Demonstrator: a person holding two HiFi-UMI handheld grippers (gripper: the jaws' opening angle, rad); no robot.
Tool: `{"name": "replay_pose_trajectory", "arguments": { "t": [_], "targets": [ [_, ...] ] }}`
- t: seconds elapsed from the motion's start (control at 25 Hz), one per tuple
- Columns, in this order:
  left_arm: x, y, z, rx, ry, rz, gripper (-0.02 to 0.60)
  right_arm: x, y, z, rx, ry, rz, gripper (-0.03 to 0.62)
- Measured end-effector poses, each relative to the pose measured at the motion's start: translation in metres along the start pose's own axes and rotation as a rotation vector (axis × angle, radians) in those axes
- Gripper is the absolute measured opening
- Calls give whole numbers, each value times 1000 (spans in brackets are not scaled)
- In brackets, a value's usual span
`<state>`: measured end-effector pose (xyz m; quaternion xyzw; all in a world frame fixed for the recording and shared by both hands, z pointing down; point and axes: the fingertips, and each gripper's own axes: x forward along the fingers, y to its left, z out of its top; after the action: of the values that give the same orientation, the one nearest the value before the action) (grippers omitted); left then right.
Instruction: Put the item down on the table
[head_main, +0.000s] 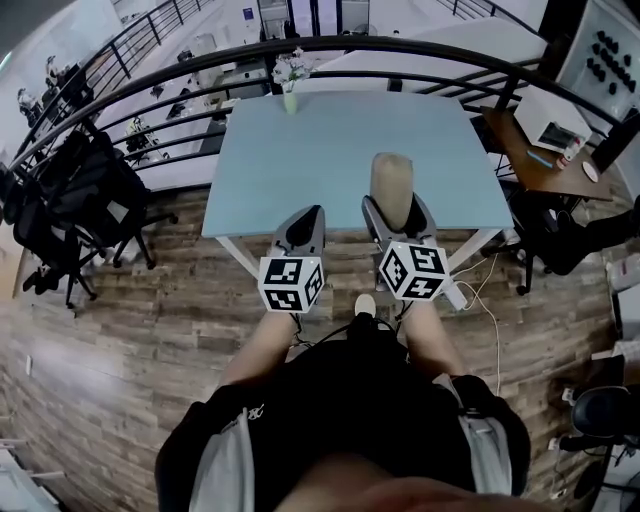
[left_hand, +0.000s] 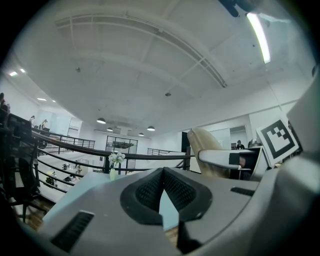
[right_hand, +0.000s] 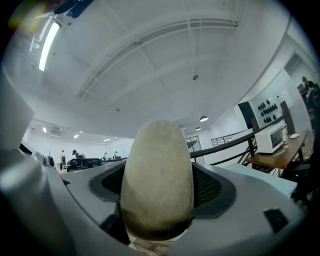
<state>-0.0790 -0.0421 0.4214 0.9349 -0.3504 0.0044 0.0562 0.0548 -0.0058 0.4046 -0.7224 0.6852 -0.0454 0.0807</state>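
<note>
A beige, rounded oblong item (head_main: 391, 187) stands upright between the jaws of my right gripper (head_main: 397, 212), which is shut on it. In the right gripper view the item (right_hand: 157, 180) fills the space between the dark pads and rises above them. It hangs over the near edge of the light blue table (head_main: 300, 170). My left gripper (head_main: 302, 228) sits beside it to the left, shut, its pads meeting with nothing between them (left_hand: 161, 192). The item (left_hand: 204, 152) also shows at the right of the left gripper view.
A small vase of white flowers (head_main: 290, 80) stands at the table's far edge. A curved black railing (head_main: 200, 70) runs behind the table. Black office chairs (head_main: 70, 200) stand at the left. A wooden desk (head_main: 545, 150) with a person's legs beside it is at the right.
</note>
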Motion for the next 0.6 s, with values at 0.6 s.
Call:
{"name": "replay_pose_trajectory", "arguments": {
  "t": [0.6],
  "targets": [
    [155, 41, 17, -17, 23, 54, 14, 139, -81, 11, -16, 42, 43, 388]
  ]
}}
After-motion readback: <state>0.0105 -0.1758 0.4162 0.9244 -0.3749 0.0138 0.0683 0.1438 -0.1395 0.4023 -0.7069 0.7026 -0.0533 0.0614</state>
